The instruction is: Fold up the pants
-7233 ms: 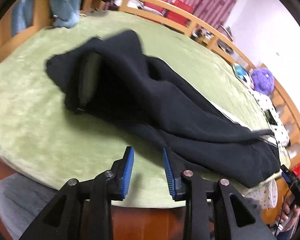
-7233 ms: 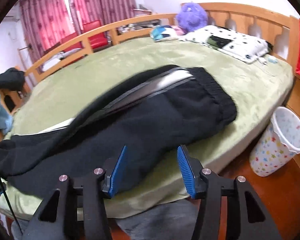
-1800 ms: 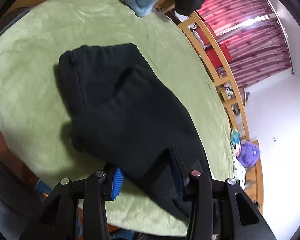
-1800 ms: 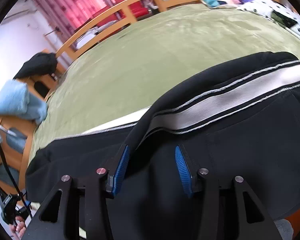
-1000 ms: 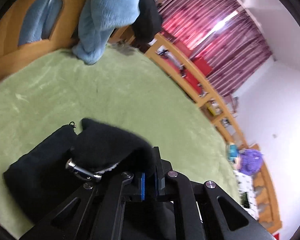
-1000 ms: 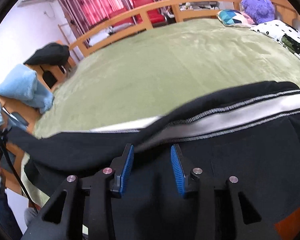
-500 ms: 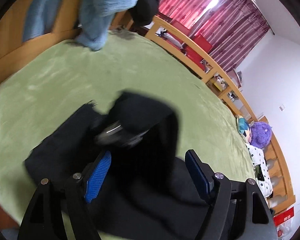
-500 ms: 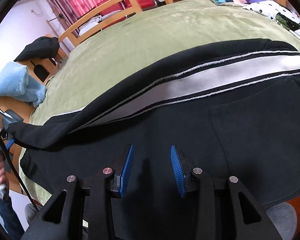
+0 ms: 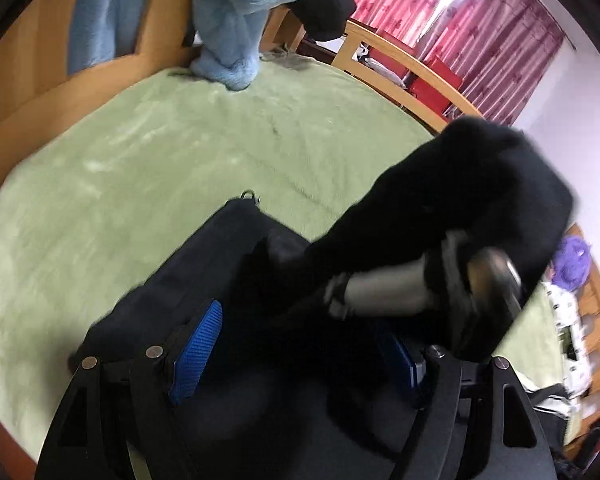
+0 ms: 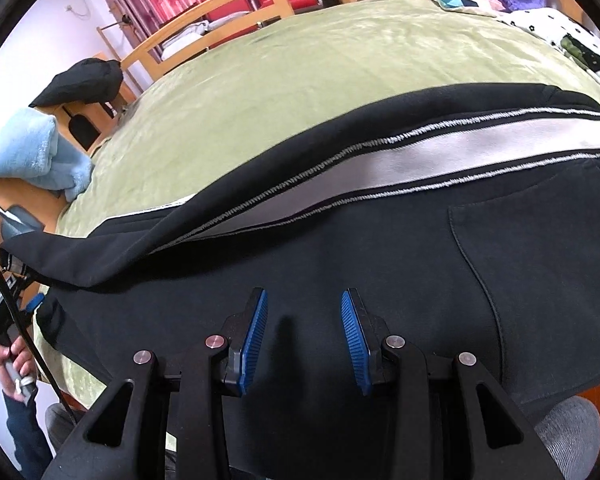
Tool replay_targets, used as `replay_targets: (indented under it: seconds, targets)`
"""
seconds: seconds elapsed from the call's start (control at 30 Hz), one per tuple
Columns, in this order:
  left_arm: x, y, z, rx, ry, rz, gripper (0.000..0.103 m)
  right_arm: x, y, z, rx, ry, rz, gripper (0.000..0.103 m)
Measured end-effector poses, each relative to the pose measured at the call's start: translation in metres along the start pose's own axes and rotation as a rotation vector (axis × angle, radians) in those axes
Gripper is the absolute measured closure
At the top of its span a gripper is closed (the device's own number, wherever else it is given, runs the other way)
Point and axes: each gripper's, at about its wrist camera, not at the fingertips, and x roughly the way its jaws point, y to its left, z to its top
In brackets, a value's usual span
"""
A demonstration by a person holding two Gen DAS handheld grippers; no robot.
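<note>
— Where's the light from? 
— Daylight glows pink through the curtains point(image 9: 476, 36), blown out in one streak. The rest is soft and even.
— Sharp? 
— The right view is crisp; the blanket point(image 10: 300, 64) bows, and black corners ring both views. The left view is smeared: the pants point(image 9: 452, 208) in front are blurred.
— Shadows? 
— A faint one on the pants between the right gripper point(image 10: 304, 336) fingers.
</note>
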Motion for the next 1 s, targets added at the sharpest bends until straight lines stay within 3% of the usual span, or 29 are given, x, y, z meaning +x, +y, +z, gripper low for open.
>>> replay_targets:
  seconds: [0.03, 0.07, 0.13, 0.17, 0.33, 0.43, 0.6, 0.73, 0.8, 0.83, 1.0]
  targets:
    - [0.004, -0.002, 0.002, 0.002, -0.003, -0.002, 0.051, 0.000, -0.002, 0.000, 0.013, 0.003, -0.005, 0.065]
    - [0.010, -0.003, 0.005, -0.001, 0.023, -0.019, 0.086, 0.001, -0.004, -0.001, 0.026, 0.005, -0.007, 0.064]
    - [0.017, -0.005, 0.011, -0.020, 0.099, -0.066, 0.093, 0.002, -0.006, -0.002, 0.043, 0.008, -0.010, 0.064]
    - [0.013, -0.006, 0.014, -0.018, 0.091, -0.074, 0.094, 0.002, -0.007, -0.002, 0.050, 0.008, -0.013, 0.065]
    - [-0.056, -0.011, 0.040, 0.032, -0.009, -0.133, 0.095, -0.002, -0.007, 0.001, 0.060, -0.015, -0.008, 0.065]
    - [-0.094, -0.013, 0.049, 0.051, -0.013, -0.140, 0.095, -0.006, -0.009, 0.001, 0.059, -0.027, 0.009, 0.065]
    - [-0.131, -0.020, 0.044, 0.056, 0.070, -0.087, 0.095, -0.012, -0.012, -0.005, 0.063, -0.031, 0.039, 0.065]
    - [-0.127, -0.012, 0.032, 0.016, 0.176, 0.006, 0.093, -0.024, -0.020, -0.012, 0.060, -0.039, 0.045, 0.064]
    - [-0.109, -0.013, 0.023, 0.046, 0.219, 0.078, 0.080, -0.029, -0.024, -0.016, 0.061, -0.042, 0.050, 0.064]
    - [-0.096, -0.014, 0.016, 0.064, 0.251, 0.132, 0.066, -0.030, -0.025, -0.018, 0.062, -0.041, 0.053, 0.064]
    - [-0.078, -0.005, -0.007, 0.014, 0.301, 0.174, 0.049, -0.040, -0.023, -0.024, 0.053, -0.050, 0.052, 0.064]
